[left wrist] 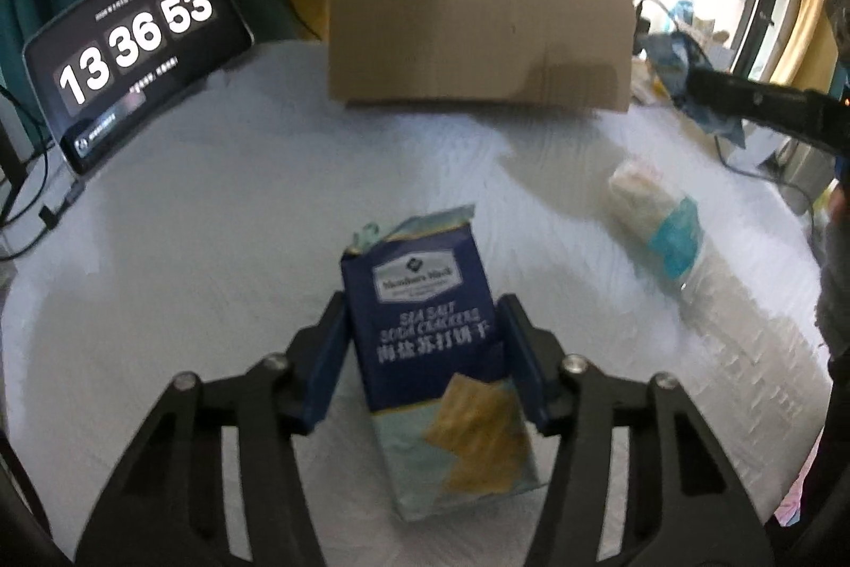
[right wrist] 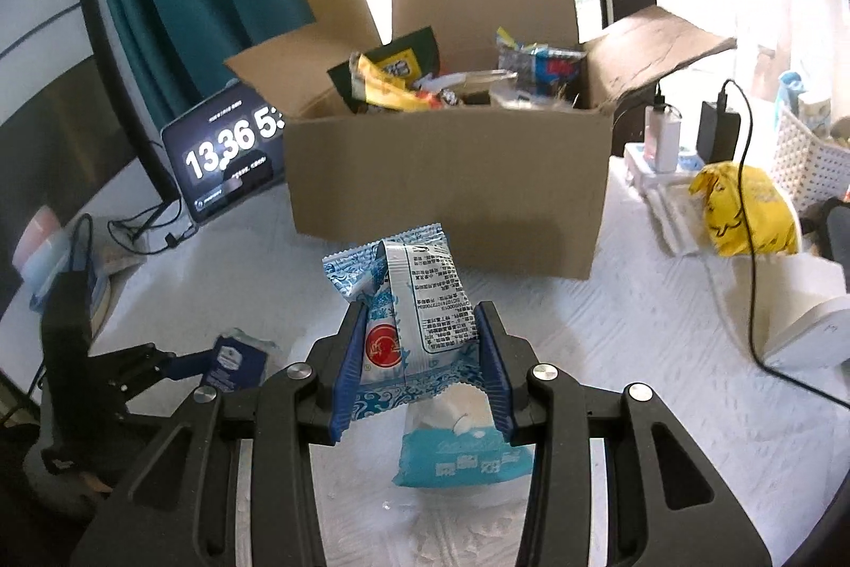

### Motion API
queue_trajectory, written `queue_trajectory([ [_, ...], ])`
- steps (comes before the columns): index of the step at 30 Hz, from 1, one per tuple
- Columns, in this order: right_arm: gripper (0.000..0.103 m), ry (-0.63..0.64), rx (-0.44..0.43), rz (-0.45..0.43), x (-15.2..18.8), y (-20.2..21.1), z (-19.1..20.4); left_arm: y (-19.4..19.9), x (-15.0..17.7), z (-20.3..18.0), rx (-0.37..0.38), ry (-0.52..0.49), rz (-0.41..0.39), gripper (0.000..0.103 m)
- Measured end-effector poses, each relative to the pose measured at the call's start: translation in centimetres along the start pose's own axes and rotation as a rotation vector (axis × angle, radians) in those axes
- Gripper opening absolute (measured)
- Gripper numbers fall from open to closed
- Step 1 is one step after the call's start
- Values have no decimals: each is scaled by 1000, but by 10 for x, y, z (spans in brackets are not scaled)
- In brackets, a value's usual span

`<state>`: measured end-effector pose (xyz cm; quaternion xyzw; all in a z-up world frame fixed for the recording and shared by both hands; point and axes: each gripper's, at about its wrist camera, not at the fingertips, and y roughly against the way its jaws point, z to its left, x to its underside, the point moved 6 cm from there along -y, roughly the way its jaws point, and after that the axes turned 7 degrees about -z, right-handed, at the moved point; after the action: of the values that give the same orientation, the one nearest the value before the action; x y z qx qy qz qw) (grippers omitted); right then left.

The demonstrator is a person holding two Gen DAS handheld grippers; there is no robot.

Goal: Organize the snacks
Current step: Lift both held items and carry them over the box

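Two grippers are working at once. On the left, I am closing my left gripper (left wrist: 422, 357) around one cracker box (left wrist: 425, 333) lying on the table (left wrist: 212, 248), its long axis running along the fingers toward the cardboard box (right wrist: 446, 189); whether the pads are pressing yet, I cannot tell. To the right, my right gripper (right wrist: 422, 354) is clamping one blue-and-white snack packet (right wrist: 419, 317), lifted, with the open box straight ahead and nearer this hand.

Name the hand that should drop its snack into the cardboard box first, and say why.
Right. Its tongs already clamp the blue-and-white packet, lifted and facing the open cardboard box. The left tongs only bracket the cracker pack, which appears to lie on the table.
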<state>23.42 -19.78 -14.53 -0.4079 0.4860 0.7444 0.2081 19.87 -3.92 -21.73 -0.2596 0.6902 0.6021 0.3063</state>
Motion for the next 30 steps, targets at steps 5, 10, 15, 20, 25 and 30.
queue_trajectory([
  [5,43,-3,11,-19,-11,5,-3,14,-20,3,6,-5,-57,54],
  [10,43,-9,-3,-39,-21,11,-2,31,-46,6,21,-13,-123,53],
  [15,43,6,2,-67,-33,18,0,40,-72,13,20,-20,-184,52],
  [20,43,16,17,-93,-46,22,-3,50,-98,16,16,-45,-250,52],
  [25,43,44,34,-118,-60,23,-3,58,-130,20,9,-66,-327,52],
  [30,43,65,38,-135,-73,20,-3,64,-163,24,15,-65,-402,52],
])
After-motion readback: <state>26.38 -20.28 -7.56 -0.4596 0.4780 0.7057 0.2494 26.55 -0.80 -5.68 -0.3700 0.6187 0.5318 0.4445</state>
